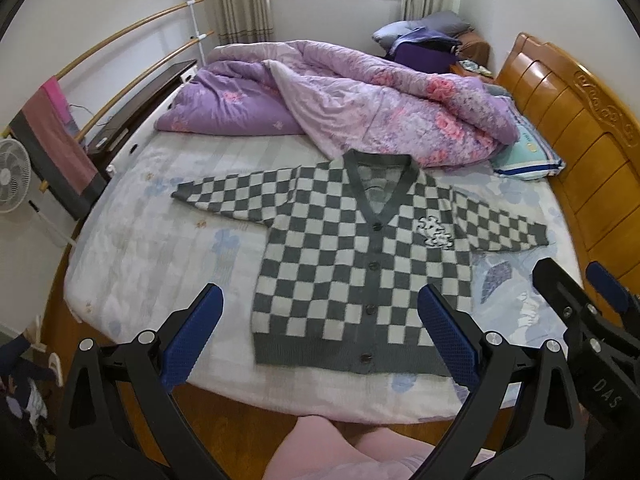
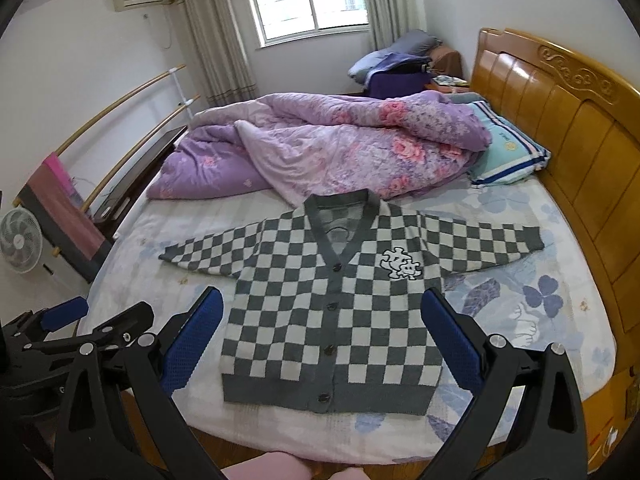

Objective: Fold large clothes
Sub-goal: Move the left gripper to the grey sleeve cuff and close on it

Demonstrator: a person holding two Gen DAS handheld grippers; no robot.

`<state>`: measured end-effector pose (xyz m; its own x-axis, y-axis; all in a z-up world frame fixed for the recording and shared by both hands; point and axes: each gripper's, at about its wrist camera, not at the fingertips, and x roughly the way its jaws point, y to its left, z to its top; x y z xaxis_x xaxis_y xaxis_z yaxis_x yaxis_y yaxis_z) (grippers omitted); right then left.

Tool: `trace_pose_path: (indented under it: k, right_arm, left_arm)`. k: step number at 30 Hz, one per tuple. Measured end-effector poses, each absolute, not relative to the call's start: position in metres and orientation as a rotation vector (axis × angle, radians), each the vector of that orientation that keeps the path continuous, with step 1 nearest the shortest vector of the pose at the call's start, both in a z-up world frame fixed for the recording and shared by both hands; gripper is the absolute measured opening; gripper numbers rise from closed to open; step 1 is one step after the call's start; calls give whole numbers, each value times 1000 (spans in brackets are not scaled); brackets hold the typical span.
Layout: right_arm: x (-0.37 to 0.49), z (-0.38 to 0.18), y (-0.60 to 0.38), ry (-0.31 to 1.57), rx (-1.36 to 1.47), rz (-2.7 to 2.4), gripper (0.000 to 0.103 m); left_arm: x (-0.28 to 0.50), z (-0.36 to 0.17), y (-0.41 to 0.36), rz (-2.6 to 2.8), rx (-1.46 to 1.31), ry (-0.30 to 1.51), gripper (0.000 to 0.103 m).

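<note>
A grey and white checkered cardigan (image 1: 352, 256) lies flat and face up on the bed, buttoned, both sleeves spread out sideways; it also shows in the right wrist view (image 2: 332, 312). My left gripper (image 1: 320, 300) is open and empty, held above the bed's near edge over the cardigan's hem. My right gripper (image 2: 322, 300) is open and empty, also above the hem. The right gripper (image 1: 576, 284) shows in the left wrist view at the right, and the left gripper (image 2: 92, 312) shows in the right wrist view at the left.
A crumpled purple floral quilt (image 1: 360, 108) lies behind the cardigan's collar. A teal pillow (image 2: 508, 152) rests by the wooden headboard (image 2: 568, 120) at the right. A rail with a towel (image 1: 56, 140) and a fan (image 1: 12, 176) stand left of the bed.
</note>
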<state>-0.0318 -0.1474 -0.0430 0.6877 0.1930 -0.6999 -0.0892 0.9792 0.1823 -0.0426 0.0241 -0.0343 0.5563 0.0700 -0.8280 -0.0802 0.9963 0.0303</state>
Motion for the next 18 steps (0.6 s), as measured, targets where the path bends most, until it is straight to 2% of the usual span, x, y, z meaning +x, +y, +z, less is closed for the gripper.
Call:
trace_pose_path:
  k: [18]
  right_arm:
    - [19, -70, -86, 838, 42, 282, 95]
  left_arm:
    - [-12, -66, 94, 250, -41, 1033, 94]
